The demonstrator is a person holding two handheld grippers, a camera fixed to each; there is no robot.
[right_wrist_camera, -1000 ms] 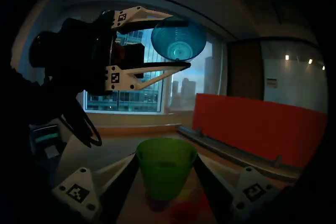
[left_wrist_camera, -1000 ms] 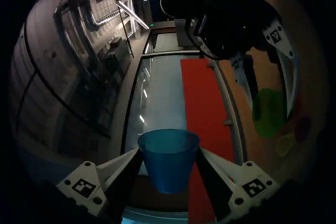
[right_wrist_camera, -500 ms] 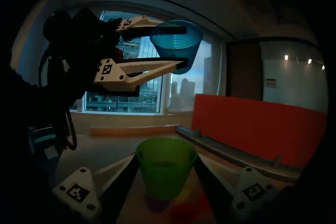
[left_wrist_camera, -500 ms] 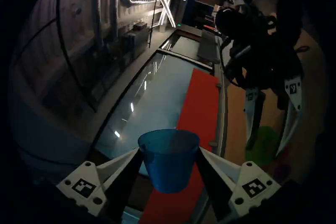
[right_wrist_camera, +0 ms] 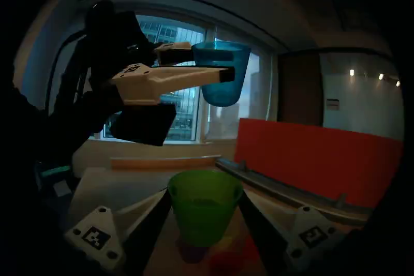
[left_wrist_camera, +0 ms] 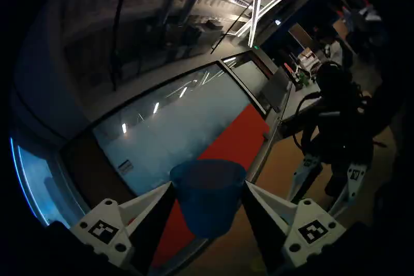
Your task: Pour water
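Right gripper (right_wrist_camera: 205,193) nearest, level, low over table (right_wrist_camera: 116,188), fingers pinching upright green cup (right_wrist_camera: 205,216). Beyond and above it, left gripper (right_wrist_camera: 220,63) raised before window (right_wrist_camera: 176,113), held level, clamping blue cup (right_wrist_camera: 221,82). Blue cup upright now; one second ago tipped, mouth toward right gripper.

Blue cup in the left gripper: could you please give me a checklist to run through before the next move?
1. Left gripper clamped on blue cup: ok.
2. Blue cup upright, seen from the right gripper view: ok.
3. Right gripper clamped on green cup: ok.
4. Green cup upright: ok.
5. Blue cup emptied: cannot tell.
6. Blue cup lined up directly over green cup: cannot tell.
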